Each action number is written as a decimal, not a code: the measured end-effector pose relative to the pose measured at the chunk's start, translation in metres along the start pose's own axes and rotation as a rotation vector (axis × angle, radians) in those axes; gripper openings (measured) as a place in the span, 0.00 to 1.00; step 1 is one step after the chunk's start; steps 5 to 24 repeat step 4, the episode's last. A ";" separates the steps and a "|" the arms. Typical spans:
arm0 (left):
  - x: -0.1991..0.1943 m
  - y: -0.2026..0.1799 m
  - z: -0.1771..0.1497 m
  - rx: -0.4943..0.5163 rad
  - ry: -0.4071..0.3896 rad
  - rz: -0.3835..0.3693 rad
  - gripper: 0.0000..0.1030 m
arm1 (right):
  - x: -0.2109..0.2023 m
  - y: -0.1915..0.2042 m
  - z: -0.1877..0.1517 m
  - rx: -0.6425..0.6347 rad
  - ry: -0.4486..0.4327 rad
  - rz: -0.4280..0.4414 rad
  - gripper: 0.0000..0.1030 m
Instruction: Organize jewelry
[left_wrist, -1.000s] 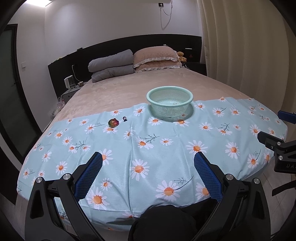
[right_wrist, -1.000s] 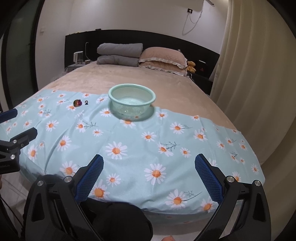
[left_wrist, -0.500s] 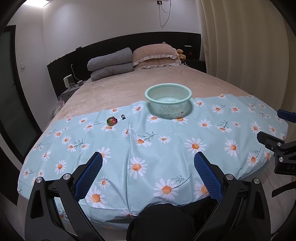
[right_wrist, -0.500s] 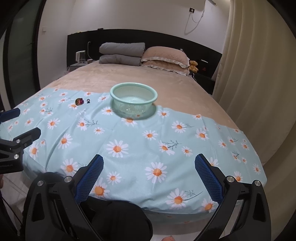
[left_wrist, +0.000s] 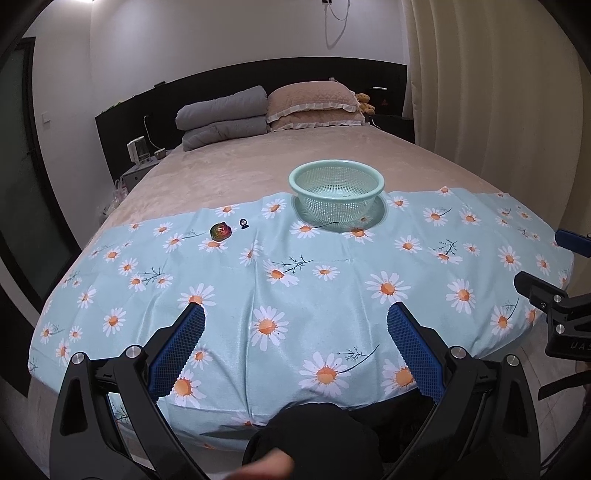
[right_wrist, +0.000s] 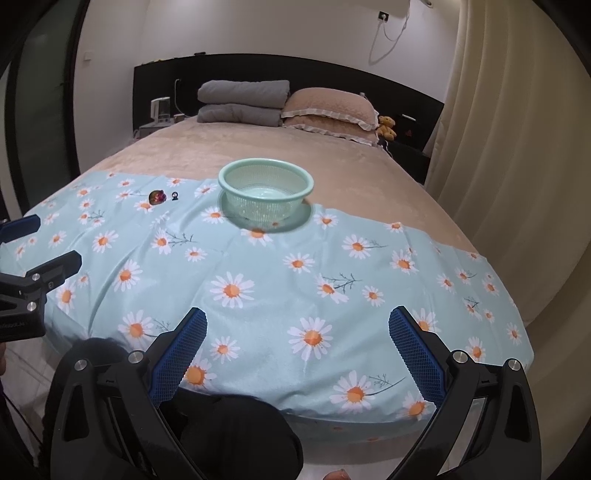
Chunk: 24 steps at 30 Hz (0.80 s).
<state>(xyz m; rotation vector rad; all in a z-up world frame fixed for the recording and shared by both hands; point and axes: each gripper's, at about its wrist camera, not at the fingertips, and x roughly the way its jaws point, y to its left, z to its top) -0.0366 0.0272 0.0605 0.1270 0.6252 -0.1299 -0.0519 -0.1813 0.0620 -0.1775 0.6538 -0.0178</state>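
Note:
A mint-green mesh basket stands on the daisy-print cloth near its far edge; it also shows in the right wrist view. A small iridescent jewel piece and a tiny dark ring-like piece lie on the cloth left of the basket, also in the right wrist view. My left gripper is open and empty above the near edge of the cloth. My right gripper is open and empty, to the right of the left one.
The cloth covers the foot of a beige bed. Grey folded blankets and a pink pillow lie at the headboard. A curtain hangs on the right. A nightstand is on the left.
Both views have drifted slightly back and up from the bed; basket and jewelry have not moved on the cloth. Both grippers stay open.

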 end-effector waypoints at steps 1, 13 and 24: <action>0.001 0.001 0.001 -0.003 0.004 -0.006 0.94 | 0.000 0.000 0.000 -0.007 0.004 -0.004 0.92; 0.000 0.001 0.003 0.008 0.003 0.019 0.94 | -0.002 -0.002 -0.001 -0.005 -0.003 -0.005 0.92; 0.000 0.001 0.003 0.008 0.003 0.019 0.94 | -0.002 -0.002 -0.001 -0.005 -0.003 -0.005 0.92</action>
